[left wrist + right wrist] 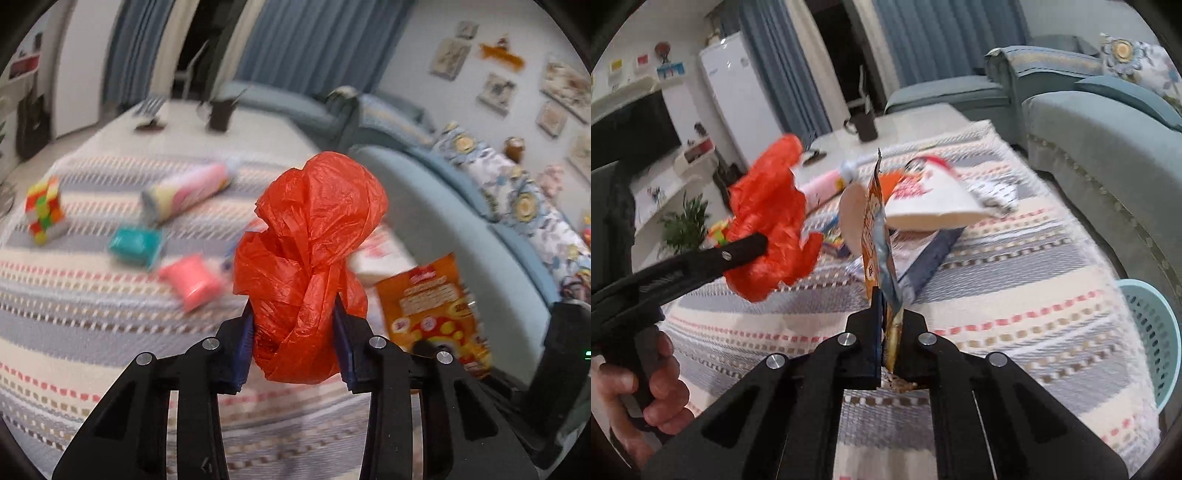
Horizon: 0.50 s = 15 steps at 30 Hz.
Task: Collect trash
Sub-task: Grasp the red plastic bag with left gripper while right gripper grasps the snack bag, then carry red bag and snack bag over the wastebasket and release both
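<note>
A crumpled red plastic bag [314, 229] is lifted above the striped tablecloth, and my left gripper [293, 306] is shut on its lower part. The right wrist view shows the same red bag [768, 214] at the left, in the left gripper [761, 251], with a person's hand [661, 384] on the handle. My right gripper [888, 314] is shut on the bottom edge of an orange snack wrapper [875, 229], which stands edge-on and upright. In the left wrist view the wrapper [432, 306] shows its printed face at the right.
On the striped tablecloth [74, 332] lie a pink tube [188, 192], a teal packet [135, 245], a pink packet [192, 280] and a colourful cube [44, 210]. A white carton [931, 206] lies beyond the wrapper. A light blue basket [1156, 332] stands beside the sofa [1108, 147].
</note>
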Motion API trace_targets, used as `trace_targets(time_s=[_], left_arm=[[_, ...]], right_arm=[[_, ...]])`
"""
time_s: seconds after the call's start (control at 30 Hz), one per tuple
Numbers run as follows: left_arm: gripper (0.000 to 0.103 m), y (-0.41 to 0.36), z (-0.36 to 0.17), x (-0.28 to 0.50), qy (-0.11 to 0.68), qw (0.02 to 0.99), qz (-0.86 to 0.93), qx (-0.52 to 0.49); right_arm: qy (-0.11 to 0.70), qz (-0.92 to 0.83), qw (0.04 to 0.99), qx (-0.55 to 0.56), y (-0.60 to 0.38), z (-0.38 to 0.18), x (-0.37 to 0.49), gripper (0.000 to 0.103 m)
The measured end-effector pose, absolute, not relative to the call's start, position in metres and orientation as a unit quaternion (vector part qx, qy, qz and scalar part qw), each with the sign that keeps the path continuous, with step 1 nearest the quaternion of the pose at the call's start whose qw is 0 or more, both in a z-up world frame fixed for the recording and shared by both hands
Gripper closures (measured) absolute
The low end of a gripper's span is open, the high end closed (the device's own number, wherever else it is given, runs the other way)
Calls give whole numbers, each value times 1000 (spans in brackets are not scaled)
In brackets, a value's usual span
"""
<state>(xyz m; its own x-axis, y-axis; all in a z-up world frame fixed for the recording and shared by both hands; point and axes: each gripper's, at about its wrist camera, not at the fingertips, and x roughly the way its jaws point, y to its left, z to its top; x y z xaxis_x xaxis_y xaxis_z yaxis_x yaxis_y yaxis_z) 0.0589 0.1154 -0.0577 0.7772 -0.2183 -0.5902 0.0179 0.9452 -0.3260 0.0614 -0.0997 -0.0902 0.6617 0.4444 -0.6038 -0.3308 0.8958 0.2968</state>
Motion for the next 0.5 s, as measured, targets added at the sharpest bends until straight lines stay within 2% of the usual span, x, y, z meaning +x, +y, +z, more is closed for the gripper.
trace_targets(time_s=[0.2, 0.5], left_arm=[[67, 57, -17, 54, 296, 943, -102, -111], [67, -37, 10, 66, 279, 938, -184, -92]], right_arm=[[309, 151, 937, 57, -139, -50, 42, 101], [278, 61, 958, 33, -223, -16, 21, 100]])
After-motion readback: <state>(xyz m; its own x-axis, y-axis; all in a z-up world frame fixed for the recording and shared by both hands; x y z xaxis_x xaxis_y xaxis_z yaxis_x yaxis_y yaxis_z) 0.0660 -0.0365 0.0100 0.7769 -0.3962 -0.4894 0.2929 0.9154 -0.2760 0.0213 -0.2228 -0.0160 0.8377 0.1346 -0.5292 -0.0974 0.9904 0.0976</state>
